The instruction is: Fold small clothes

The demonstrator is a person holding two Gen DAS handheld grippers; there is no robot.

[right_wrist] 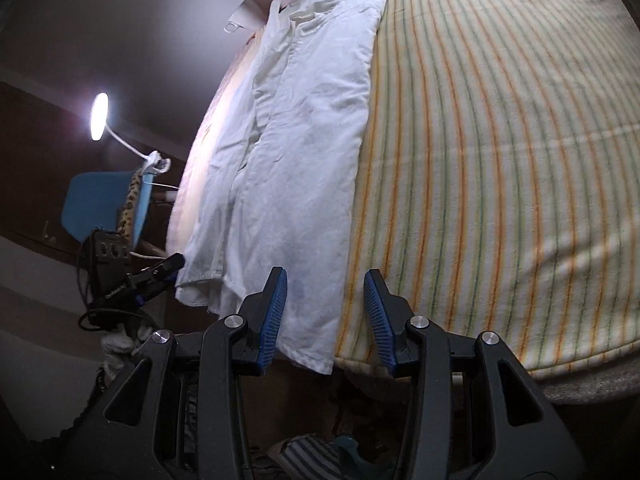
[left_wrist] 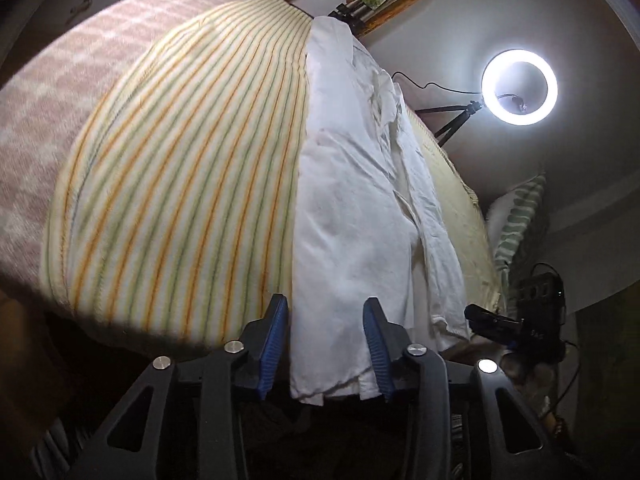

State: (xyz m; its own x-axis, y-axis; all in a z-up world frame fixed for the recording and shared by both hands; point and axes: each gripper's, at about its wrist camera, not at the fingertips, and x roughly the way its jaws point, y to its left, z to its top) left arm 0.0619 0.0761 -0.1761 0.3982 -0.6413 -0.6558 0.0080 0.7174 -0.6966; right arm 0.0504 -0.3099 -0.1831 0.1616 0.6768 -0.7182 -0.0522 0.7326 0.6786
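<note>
A white garment [left_wrist: 352, 220], folded lengthwise into a long strip, lies on a yellow, orange and green striped blanket [left_wrist: 180, 180]. Its near hem hangs over the bed edge between the blue pads of my left gripper [left_wrist: 326, 304]; the jaws stand apart and do not press the cloth. In the right wrist view the same garment [right_wrist: 304, 160] runs away from me, and its near hem corner lies between the spread jaws of my right gripper [right_wrist: 326, 276], unpinched. Each gripper shows in the other's view: the right gripper [left_wrist: 476, 314] beside the hem, the left gripper [right_wrist: 172, 264] at the hem's far side.
A pink checked blanket [left_wrist: 48, 120] lies under the striped blanket [right_wrist: 480, 160]. A lit ring light [left_wrist: 519, 56] on a tripod stands beside the bed, with a striped pillow [left_wrist: 520, 216] below it. A lit desk lamp [right_wrist: 99, 116] and a blue chair [right_wrist: 92, 200] are on the other side.
</note>
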